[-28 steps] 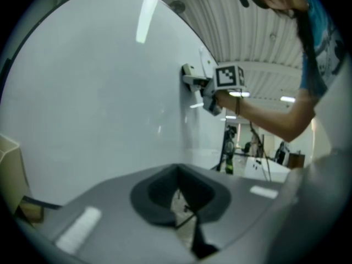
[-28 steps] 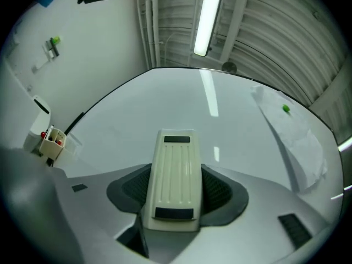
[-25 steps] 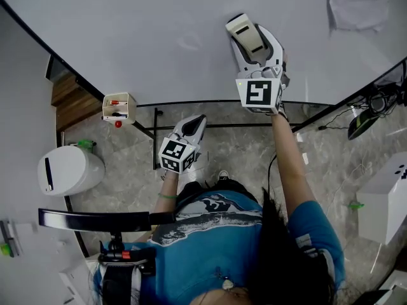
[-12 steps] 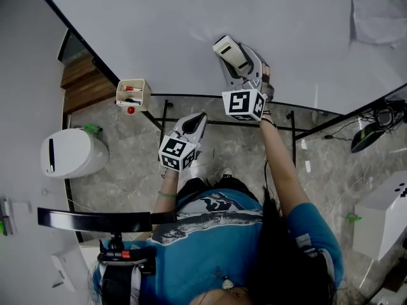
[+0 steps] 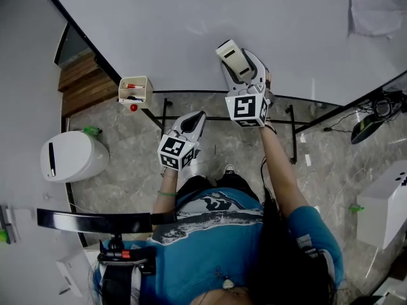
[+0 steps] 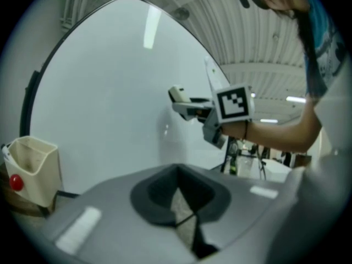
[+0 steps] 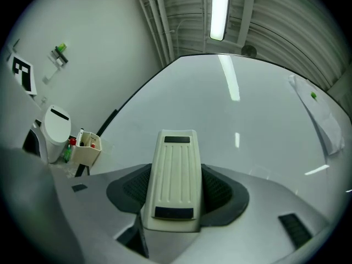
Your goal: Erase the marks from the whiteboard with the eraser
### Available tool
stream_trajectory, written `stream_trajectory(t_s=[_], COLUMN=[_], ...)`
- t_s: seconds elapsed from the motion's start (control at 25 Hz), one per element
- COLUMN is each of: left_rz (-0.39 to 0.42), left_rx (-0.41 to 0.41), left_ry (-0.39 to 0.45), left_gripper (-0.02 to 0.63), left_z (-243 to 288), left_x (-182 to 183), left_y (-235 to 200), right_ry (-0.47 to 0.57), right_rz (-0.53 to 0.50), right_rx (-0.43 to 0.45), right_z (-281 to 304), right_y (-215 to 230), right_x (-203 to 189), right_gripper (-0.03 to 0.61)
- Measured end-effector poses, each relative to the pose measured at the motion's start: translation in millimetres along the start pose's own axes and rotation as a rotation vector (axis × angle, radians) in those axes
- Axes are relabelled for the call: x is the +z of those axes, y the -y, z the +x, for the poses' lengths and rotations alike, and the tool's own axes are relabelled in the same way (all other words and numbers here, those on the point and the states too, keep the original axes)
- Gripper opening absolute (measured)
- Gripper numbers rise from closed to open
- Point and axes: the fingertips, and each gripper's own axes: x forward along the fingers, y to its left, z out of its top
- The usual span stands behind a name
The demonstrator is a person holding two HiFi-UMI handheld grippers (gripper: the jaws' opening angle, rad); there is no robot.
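Observation:
The whiteboard (image 5: 191, 18) fills the top of the head view and looks almost blank, with only a faint smudge near its middle. My right gripper (image 5: 243, 67) is shut on a cream ribbed eraser (image 5: 231, 57), which is held against the board near its lower edge. In the right gripper view the eraser (image 7: 175, 164) lies between the dark pads of my right gripper (image 7: 176, 194), pointing at the whiteboard (image 7: 236, 114). My left gripper (image 5: 193, 123) hangs lower, off the board, shut and empty. Its own view shows the left gripper (image 6: 180, 202) with jaws together, and the eraser (image 6: 179, 96) farther off.
A cream marker holder (image 5: 135, 92) with red-capped markers hangs at the board's lower left corner. A paper sheet (image 5: 375, 8) with a green magnet is stuck at the board's upper right. The black stand frame (image 5: 293, 132), a white bin (image 5: 70, 159) and floor cables (image 5: 369, 122) lie below.
The right gripper has carried the eraser down and to the left across the board, towards its lower edge. The left gripper has stayed where it was.

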Motion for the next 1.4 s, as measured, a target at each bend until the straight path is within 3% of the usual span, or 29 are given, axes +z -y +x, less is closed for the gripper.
stream_trajectory(t_s=[0.2,0.44,0.76,1.12,1.4], left_rz=[0.007,0.005,-0.002,0.01,-0.009], left_rx=[-0.077,-0.169,-0.221,-0.234,-0.185], left_ry=[-0.016,-0.058,-0.061,-0.05,-0.015], left_gripper=[0.003,0.003,0.003,0.003,0.003], left_z=[-10.7,-31.5,-53.2,-70.6,-102.6], left_x=[-6.5,-30.7,-38.0,-38.9,-40.8], left_y=[10.7,29.2,52.9,96.7,159.1], right_ry=[-0.083,-0.195,-0.301,-0.337,-0.346], right_rz=[0.063,0.186,0.291,0.372,0.402], right_rx=[0.023,-0.011,-0.021,-0.018,0.03], right_z=[-34.3,-83.6,-147.3,-212.5,-298.1], right_y=[-33.0,-73.1,-114.3,-130.5,-142.2], right_x=[-7.1,-32.4,-47.1,-56.5,-56.2], right_gripper=[0.264,0.264,0.264,0.264,0.264])
